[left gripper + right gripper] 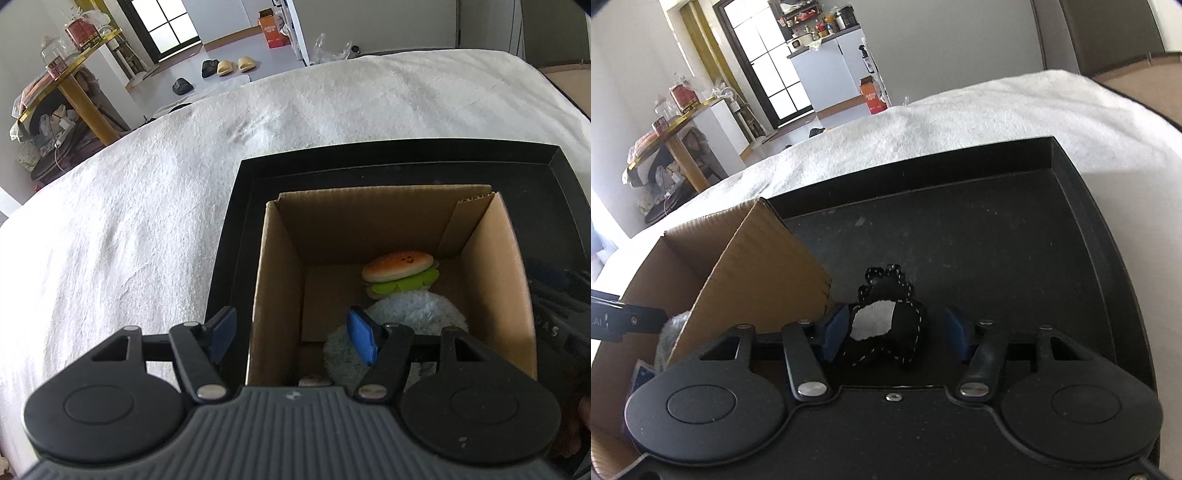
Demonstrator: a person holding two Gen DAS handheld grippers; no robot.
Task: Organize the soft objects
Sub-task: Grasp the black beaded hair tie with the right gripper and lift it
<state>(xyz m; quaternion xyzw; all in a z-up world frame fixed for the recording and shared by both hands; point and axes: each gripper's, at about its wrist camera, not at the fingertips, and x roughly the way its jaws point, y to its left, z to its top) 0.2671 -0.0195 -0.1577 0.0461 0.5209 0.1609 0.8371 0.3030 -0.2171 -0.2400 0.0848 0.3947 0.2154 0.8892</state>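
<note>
I see a white cover (pixel 147 221) of rough, nubby cloth — towel-like and matt. The tray (pixel 1015 229) looks like smooth black plastic, dull and dust-specked. The box (pixel 369 221) is plain brown corrugated cardboard. Inside it, a fluffy pale-blue plush (pixel 417 314) and a smooth, faintly glossy burger toy (pixel 399 266). The black toy (pixel 886 325) is stitched cloth — matt.

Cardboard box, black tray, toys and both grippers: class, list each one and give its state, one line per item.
cardboard box: open-topped, upright in the tray.
black tray: on the white blanket, holding the box.
burger toy: inside the box, at the far wall.
blue plush: inside the box, against the burger.
black stitched toy: on the tray floor, outside the box.
left gripper: open, straddling the box wall.
right gripper: open around the black toy.
</note>
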